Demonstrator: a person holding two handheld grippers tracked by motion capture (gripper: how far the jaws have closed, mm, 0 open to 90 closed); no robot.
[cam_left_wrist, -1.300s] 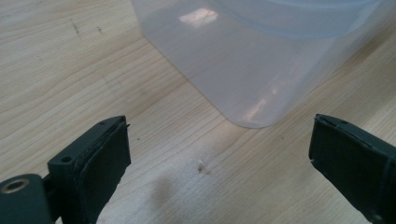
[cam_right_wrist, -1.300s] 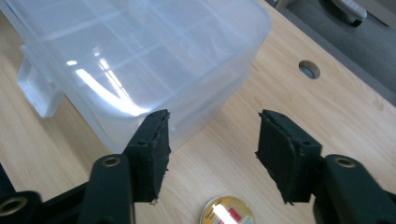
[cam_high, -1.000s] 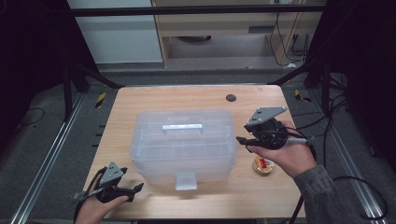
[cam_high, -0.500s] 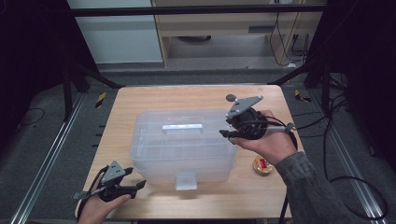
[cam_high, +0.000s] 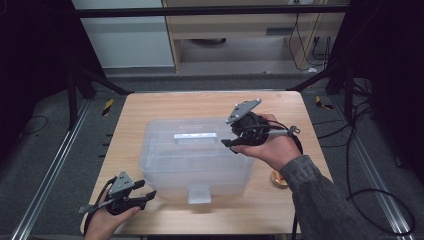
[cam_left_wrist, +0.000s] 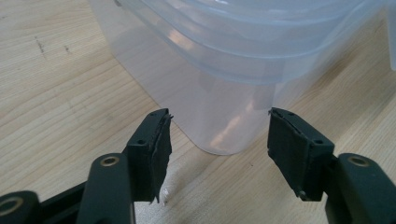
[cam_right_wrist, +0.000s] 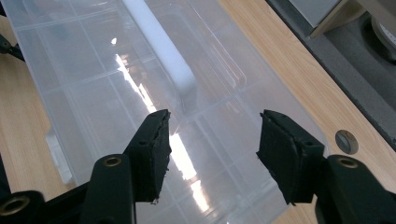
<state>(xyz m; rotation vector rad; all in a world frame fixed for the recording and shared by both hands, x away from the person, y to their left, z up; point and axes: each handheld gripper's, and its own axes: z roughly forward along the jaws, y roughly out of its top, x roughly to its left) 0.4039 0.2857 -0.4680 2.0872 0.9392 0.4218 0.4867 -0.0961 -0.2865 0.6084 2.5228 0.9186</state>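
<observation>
While both claws gape empty, right claw (cam_high: 231, 142) hovers over the clear lidded box (cam_high: 195, 155), contents indistinct.

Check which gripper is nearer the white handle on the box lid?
Right. The right gripper hovers over the lid beside the white handle; the left gripper sits low by the box's front corner.

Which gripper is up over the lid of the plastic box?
The right gripper, over the clear box by its handle; the left gripper sits low beside a corner.
</observation>
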